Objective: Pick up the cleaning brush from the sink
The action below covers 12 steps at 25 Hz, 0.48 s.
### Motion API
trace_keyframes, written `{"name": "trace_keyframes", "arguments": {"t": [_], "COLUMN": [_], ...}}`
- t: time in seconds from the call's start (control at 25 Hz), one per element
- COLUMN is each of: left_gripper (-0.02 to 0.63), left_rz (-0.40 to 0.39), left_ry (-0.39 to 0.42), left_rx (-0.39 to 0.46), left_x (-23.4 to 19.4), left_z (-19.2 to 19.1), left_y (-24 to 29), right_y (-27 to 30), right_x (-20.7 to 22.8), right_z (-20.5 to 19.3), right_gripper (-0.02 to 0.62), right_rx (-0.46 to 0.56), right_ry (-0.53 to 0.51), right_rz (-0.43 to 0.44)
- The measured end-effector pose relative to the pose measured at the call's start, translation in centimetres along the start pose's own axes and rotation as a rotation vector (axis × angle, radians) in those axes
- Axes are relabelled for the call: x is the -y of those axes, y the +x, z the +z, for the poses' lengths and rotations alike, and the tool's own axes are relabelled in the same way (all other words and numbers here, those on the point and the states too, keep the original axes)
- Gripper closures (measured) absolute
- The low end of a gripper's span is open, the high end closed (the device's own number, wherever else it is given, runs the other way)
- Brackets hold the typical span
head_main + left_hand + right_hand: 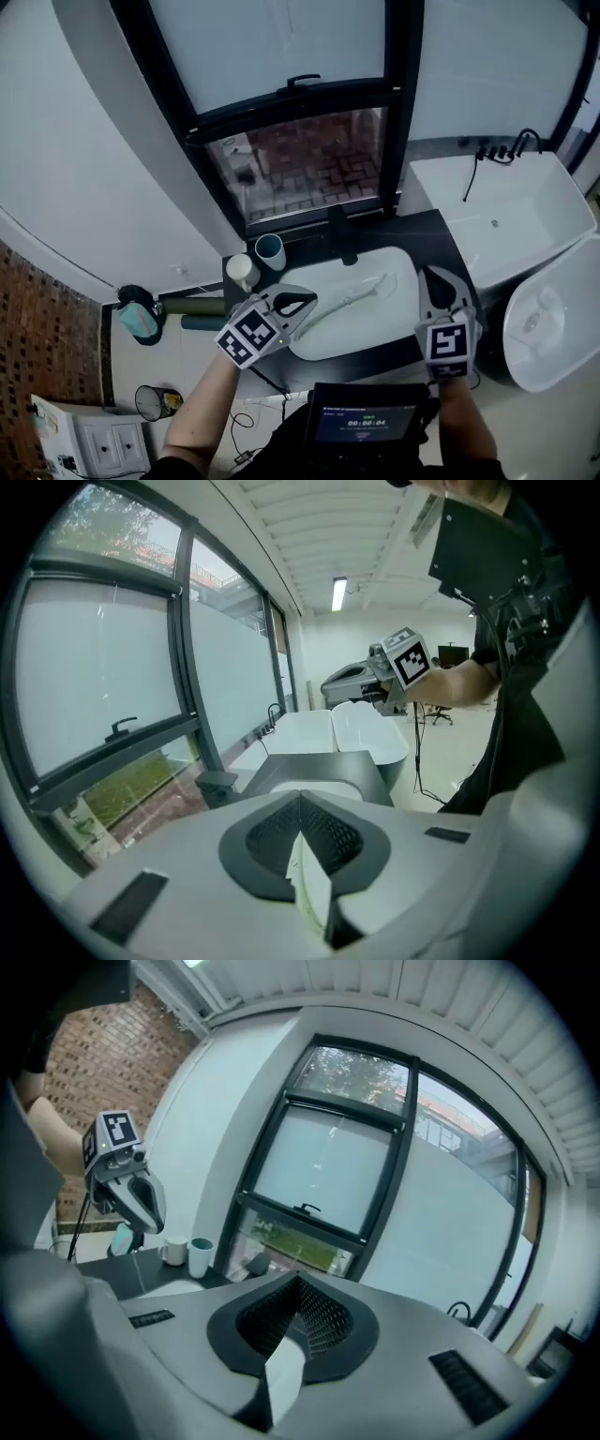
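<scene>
White sink point(380, 330): spotted pale brush point(352, 294) lying slantwise inside, near end just beside left hand-held gripper point(302, 303); right hand-held gripper point(433, 278) farther off. Found both closed, empty.

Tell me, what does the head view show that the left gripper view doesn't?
Only the head view: the cleaning brush lying in the sink, a white mug and a teal cup beside it, and a small screen. Only the left gripper view: a ceiling light and the open room beyond. Both: the window, the dark counter, the bathtub and the right gripper.
</scene>
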State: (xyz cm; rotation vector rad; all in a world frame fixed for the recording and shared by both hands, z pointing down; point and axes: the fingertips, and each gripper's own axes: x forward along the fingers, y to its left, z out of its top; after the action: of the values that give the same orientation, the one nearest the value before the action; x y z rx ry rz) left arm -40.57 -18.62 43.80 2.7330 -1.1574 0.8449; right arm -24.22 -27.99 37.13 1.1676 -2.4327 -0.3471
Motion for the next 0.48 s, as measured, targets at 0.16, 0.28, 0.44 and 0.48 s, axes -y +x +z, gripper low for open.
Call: {"name": "trace_keyframes", "arguments": {"t": [0.16, 0.28, 0.44, 0.48], "left_gripper": [0.604, 0.589, 0.589, 0.589], "left_rz": [-0.060, -0.071, -0.121, -0.125], "left_ry": [-0.039, -0.045, -0.106, -0.115], "left_rx": [-0.005, -0.050, -0.138, -0.158], "left_x": [-3.2, -3.9, -4.2, -4.1], "left_z": [-3.7, -6.2, -9.8, -10.6], "left_y": [3.5, 6.4, 11.4, 12.7], "right_y": [3.2, 4.8, 7.8, 8.5], "right_x": [-0.9, -2.5, -4.1, -4.4], "right_z": [-2.8, -7.1, -12.5, -14.0], "right_gripper": [0.598, 0.598, 0.599, 0.598], "right_rx": [-0.052, -0.130, -0.222, -0.250], "right_ry": [0.131, 0.246, 0.359, 0.390], "right_rz": [-0.082, -0.100, -0.096, -0.096]}}
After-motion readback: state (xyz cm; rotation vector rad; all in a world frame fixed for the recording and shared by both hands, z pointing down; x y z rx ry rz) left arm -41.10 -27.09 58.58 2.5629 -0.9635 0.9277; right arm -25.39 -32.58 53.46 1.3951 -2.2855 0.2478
